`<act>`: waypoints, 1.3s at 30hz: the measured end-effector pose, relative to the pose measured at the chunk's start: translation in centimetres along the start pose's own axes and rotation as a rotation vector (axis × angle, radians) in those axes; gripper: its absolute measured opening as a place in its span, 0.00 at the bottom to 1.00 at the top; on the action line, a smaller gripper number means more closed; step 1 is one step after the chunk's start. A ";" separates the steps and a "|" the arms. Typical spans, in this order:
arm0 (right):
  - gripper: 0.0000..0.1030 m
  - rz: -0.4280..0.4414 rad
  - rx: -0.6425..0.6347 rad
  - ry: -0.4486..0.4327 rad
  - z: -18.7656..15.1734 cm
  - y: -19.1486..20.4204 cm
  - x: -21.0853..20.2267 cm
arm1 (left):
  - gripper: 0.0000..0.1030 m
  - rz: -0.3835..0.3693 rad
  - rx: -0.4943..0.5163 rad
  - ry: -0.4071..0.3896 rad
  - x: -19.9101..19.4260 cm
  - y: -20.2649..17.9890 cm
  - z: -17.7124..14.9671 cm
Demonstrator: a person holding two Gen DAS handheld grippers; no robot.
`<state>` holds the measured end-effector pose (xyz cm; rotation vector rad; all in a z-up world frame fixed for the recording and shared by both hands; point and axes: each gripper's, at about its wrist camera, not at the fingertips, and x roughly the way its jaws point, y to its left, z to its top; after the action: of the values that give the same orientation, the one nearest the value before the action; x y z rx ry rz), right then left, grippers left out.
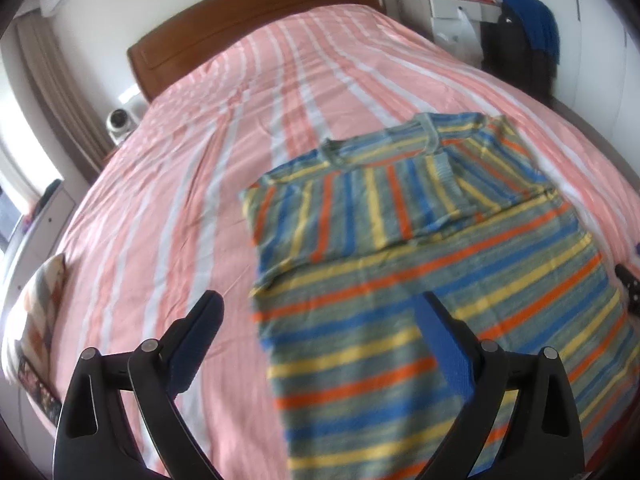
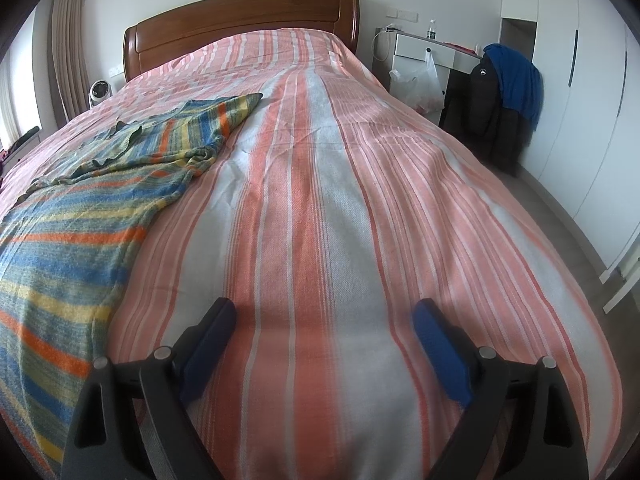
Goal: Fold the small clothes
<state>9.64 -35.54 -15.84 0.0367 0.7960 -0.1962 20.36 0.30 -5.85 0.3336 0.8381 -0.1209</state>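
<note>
The striped shirt (image 1: 420, 248) lies flat on the bed (image 2: 320, 220), one sleeve already folded in. Left gripper (image 1: 320, 316) hovers w/ jaws spread, nothing between; right gripper (image 2: 324, 320) also spread, over bare cover. Next: probably pinch the other sleeve edge & fold inward, keeping the cloth smooth. Pillow (image 1: 38, 312) is well apart, no obstacle.

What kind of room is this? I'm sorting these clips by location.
A bedroom, most likely: a bed with a wooden headboard fills the view, white wardrobe doors line one wall, and a striped shirt lies on the bedspread.
</note>
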 end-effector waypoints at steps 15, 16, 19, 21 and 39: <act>0.88 -0.013 -0.004 -0.006 -0.1 0.2 0.0 | 0.94 0.038 -0.108 0.063 0.3 4.2 -4.5; 0.88 -0.013 -0.004 -0.005 -0.1 0.2 -0.1 | 0.94 0.033 -0.113 0.067 0.0 4.5 -5.1; 0.88 -0.012 -0.009 0.024 0.0 0.1 -0.3 | 0.94 0.036 -0.124 0.079 -1.1 5.7 -7.7; 0.88 -0.002 -0.001 0.060 0.4 -0.1 -1.0 | 0.94 0.039 -0.144 0.093 -2.2 6.8 -10.2; 0.87 0.500 -0.010 0.423 -6.6 3.8 -10.0 | 0.84 -0.300 -0.238 0.314 -4.0 3.7 -21.8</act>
<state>-1.11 -29.48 -13.50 0.2712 1.1817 0.2997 3.14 11.02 -15.52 -0.0018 1.1987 -0.2495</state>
